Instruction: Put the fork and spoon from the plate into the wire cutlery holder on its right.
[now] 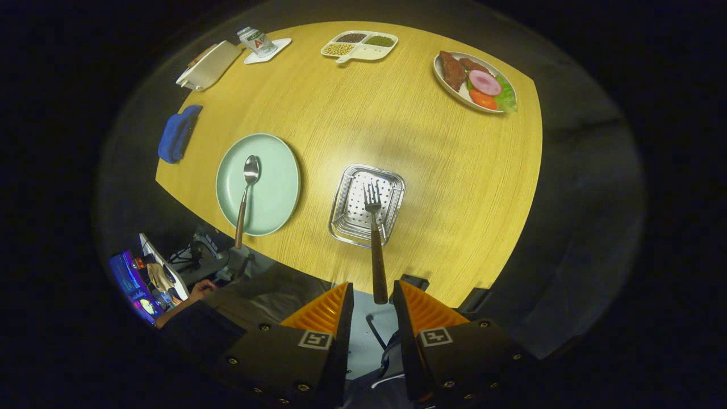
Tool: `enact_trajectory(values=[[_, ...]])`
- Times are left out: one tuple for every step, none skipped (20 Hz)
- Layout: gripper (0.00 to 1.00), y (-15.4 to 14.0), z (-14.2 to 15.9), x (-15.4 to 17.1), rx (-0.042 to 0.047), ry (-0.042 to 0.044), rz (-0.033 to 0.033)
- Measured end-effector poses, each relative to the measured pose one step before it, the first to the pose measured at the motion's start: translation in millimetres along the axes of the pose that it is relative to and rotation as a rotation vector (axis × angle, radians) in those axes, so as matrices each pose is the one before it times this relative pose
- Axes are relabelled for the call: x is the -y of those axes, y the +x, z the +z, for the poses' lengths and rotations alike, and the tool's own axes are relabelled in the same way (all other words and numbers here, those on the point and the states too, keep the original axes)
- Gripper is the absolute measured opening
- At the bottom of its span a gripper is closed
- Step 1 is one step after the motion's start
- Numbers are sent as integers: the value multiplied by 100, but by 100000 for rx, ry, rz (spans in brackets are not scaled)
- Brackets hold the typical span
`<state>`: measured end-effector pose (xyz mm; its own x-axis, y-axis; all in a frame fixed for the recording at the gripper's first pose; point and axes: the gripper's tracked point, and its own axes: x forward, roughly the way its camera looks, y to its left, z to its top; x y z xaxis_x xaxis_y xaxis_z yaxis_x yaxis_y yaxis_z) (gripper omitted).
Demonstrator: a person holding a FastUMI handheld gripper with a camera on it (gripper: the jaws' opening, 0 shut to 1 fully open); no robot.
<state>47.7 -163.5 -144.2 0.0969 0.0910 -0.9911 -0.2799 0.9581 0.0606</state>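
Between the parted jaws (pixel 373 295), a wood-handled steel fork (pixel 375 238).

Colours on the yellow wood-grain desk (pixel 431 170)

A pale mint-green plate (pixel 278 187) carries a silver spoon (pixel 248 187) with a brown handle; the fork (pixel 375 238) has the same silver head and dark brown handle, over a shiny silver holder (pixel 346 199) with a dotted, perforated floor. At upper right, a white dish (pixel 448 88) shows brown, pink, red and green food; at left lies a blue cloth (pixel 177 133); up top, a cream divided tray (pixel 369 52).
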Motion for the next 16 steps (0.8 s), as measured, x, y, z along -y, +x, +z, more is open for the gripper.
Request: enact_trajectory(values=[[41, -318, -321, -284, 1436, 426, -421], [41, -309, -315, -515, 1655, -114, 19], [41, -351, -187, -779, 2068, -4, 728], [41, -199, -248, -915, 1729, -100, 903], [41, -177, -43, -1029, 2580, -716, 906], [41, 51, -60, -981, 2234, -513, 948], [41, 83, -106, -1414, 1390, -63, 2259], [41, 389, -186, -1468, 1321, 294, 2745], [41, 445, -126, -1249, 841, -14, 1755], [41, 554, -140, -969, 487, -568, 1131], [41, 732, -144, -809, 214, -660, 466], [41, 752, -11, -1204, 462, -359, 1416], [41, 739, 32, -1044, 560, -299, 1298], [41, 732, -93, -871, 214, -716, 715], [41, 742, -99, -1090, -313, -661, 1526], [41, 662, -291, -854, -1432, -452, 951]])
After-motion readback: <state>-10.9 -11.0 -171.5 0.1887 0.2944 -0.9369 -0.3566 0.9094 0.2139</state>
